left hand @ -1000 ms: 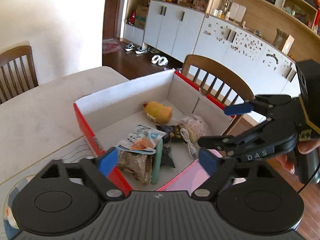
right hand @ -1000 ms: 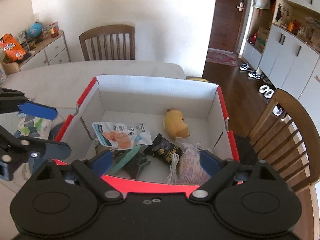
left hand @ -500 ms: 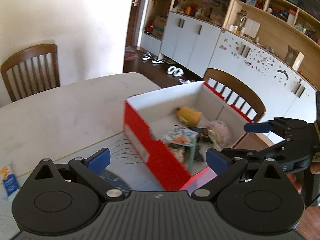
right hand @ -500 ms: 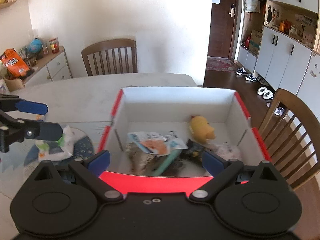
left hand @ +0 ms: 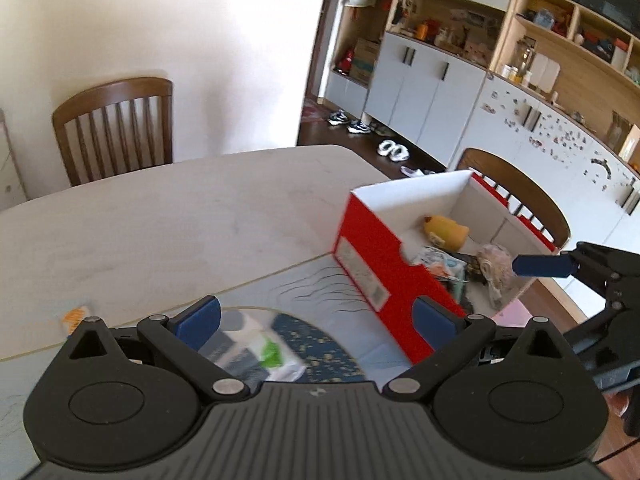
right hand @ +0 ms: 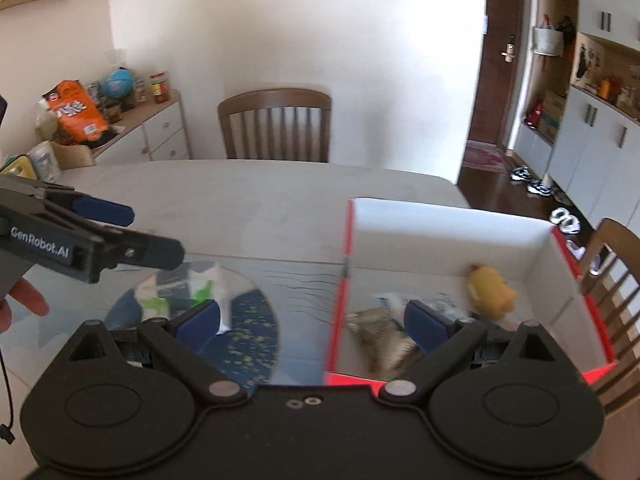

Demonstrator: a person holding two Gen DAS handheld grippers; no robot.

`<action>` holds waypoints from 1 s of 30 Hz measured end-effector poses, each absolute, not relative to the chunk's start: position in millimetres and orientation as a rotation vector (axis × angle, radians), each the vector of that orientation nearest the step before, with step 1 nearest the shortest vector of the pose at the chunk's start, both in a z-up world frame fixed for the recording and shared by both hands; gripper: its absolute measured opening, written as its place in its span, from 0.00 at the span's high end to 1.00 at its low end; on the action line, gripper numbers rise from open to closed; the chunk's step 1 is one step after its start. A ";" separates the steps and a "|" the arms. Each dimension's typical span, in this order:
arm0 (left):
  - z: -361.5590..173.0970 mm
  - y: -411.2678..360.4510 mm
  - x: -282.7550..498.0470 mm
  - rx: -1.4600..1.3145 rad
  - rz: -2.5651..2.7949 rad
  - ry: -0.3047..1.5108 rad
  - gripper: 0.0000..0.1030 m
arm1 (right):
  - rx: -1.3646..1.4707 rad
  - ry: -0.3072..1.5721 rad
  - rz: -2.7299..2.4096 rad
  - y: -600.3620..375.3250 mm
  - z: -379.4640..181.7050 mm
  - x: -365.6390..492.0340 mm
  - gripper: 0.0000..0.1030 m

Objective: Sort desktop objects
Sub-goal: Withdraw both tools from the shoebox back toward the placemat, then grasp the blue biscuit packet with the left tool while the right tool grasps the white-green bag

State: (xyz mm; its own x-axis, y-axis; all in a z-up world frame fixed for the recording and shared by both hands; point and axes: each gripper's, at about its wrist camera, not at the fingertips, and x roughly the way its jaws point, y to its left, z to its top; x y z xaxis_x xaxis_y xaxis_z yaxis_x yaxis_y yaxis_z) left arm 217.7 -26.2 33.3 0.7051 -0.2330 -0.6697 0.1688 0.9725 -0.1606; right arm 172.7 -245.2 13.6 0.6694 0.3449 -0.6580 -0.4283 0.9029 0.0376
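A red cardboard box point(left hand: 380, 268) with white inner walls point(right hand: 440, 220) stands on the table. It holds a yellow plush toy point(left hand: 446, 230) point(right hand: 490, 290), snack packets point(left hand: 440, 260) and a coiled white cable point(left hand: 494, 280). Left of the box, a white-and-green packet point(left hand: 264, 354) point(right hand: 192, 284) lies on a round dark-blue patch of the mat. My left gripper point(left hand: 316, 320) point(right hand: 132, 232) hangs open above that packet, with nothing between its fingers. My right gripper point(right hand: 314, 320) point(left hand: 560, 296) is open too, straddling the box's near left corner and holding nothing.
A small orange-and-white sachet point(left hand: 74, 316) lies on the table at the far left. Wooden chairs point(right hand: 276, 128) point(left hand: 516, 196) stand behind the table and beside the box. A sideboard with an orange bag point(right hand: 74, 112) is at the back left. A person's fingers point(right hand: 24, 300) show below the left gripper.
Both grippers have swung left, away from over the box and toward the mat. The left jaws have spread slightly wider. The white-and-green packet now lies between the left fingers' line of sight.
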 end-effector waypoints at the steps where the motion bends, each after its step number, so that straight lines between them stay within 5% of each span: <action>1: 33.4 -21.9 217.0 -0.088 -0.215 0.751 0.00 | -0.126 0.716 0.446 -239.0 13.1 173.0 0.04; 30: -39.7 106.4 233.2 -0.189 0.024 0.842 0.00 | -0.210 0.774 0.573 -128.5 -28.7 210.8 0.04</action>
